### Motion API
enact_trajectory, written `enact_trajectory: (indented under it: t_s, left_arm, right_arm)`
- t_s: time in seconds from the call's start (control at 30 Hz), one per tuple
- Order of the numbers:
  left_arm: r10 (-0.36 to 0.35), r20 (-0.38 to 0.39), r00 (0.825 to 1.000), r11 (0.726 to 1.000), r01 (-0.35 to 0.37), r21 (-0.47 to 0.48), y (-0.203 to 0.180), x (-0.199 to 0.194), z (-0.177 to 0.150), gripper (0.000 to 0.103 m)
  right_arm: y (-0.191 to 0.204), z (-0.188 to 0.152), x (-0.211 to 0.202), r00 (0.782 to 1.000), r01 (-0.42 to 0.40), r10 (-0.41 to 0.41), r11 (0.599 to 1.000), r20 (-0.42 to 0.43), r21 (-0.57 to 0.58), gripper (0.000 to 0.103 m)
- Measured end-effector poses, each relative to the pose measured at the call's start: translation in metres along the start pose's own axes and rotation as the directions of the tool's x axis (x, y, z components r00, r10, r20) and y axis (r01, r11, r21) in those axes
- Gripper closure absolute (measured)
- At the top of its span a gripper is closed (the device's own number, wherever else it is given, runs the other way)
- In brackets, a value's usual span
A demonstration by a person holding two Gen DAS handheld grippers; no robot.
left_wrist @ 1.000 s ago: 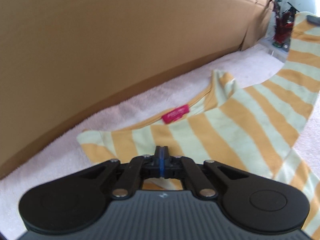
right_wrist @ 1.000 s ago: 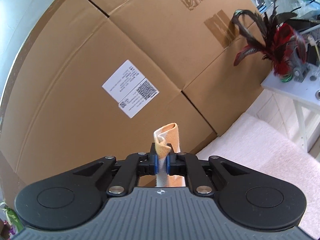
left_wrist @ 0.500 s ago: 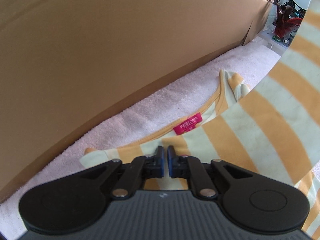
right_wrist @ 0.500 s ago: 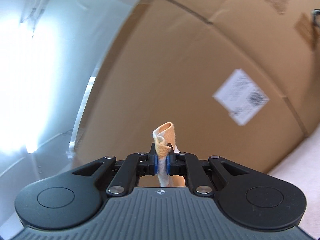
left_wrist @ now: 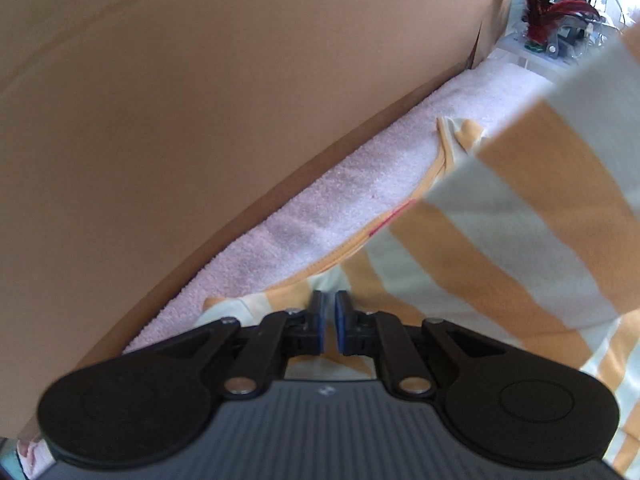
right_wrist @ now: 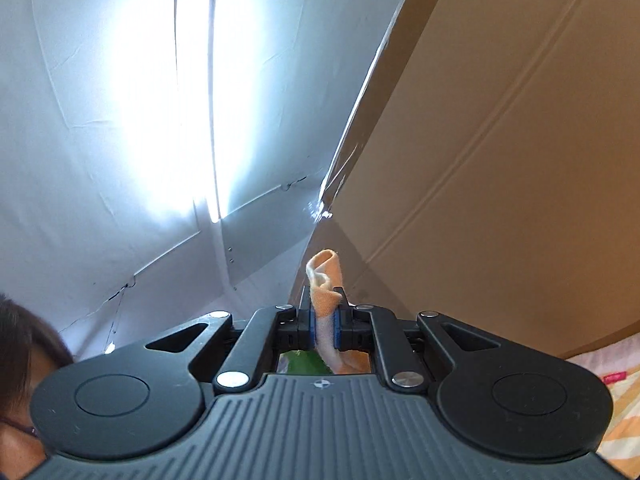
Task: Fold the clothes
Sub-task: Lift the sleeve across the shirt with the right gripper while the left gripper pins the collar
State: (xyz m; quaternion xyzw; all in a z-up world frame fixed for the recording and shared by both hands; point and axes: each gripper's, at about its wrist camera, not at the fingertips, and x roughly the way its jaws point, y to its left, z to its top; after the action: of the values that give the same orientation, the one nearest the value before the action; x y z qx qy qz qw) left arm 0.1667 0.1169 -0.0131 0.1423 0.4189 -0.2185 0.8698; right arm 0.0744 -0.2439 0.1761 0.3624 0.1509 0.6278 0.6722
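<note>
An orange and pale-green striped shirt (left_wrist: pixel 500 240) lies on a pink towel (left_wrist: pixel 360 184). A lifted, blurred flap of it hangs across the right of the left wrist view and hides most of the pink neck label (left_wrist: pixel 394 216). My left gripper (left_wrist: pixel 328 320) sits low over the shirt's shoulder, jaws a narrow slit apart with nothing pinched between them. My right gripper (right_wrist: pixel 325 320) points upward and is shut on a bunched edge of the shirt (right_wrist: pixel 326 276) that sticks up past the pads. More of the shirt (right_wrist: pixel 624 420) shows below it.
A big cardboard box (left_wrist: pixel 200 120) walls the far side of the towel and fills the right of the right wrist view (right_wrist: pixel 520 160). A person's head (right_wrist: pixel 20 360) is at the lower left. Red feathers (left_wrist: pixel 548 12) stand on a white table beyond the box.
My right gripper swung up from the box face to the bright white wall, still holding the cloth. The lifted flap swept over the neckline. The left jaws parted slightly.
</note>
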Motion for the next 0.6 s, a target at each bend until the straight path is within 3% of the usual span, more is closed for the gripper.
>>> enact_trajectory:
  t_s: [0.17, 0.3, 0.6]
  left_arm:
    - [-0.027, 0.039, 0.999, 1.0, 0.027, -0.004, 0.008, -0.001, -0.006, 0.093]
    - [-0.018, 0.063, 0.998, 1.0, 0.018, 0.001, 0.005, -0.007, -0.012, 0.093]
    - [0.017, 0.075, 0.997, 1.0, -0.019, 0.018, -0.003, -0.004, -0.013, 0.092]
  right_arm:
    - [0.004, -0.025, 0.005, 0.993, -0.058, 0.057, 0.998, -0.102, 0.002, 0.094]
    - [-0.004, -0.051, 0.012, 0.979, -0.087, 0.1, 0.993, -0.178, 0.076, 0.094]
    - [-0.015, -0.121, 0.023, 0.914, -0.088, 0.157, 0.977, -0.373, 0.195, 0.094]
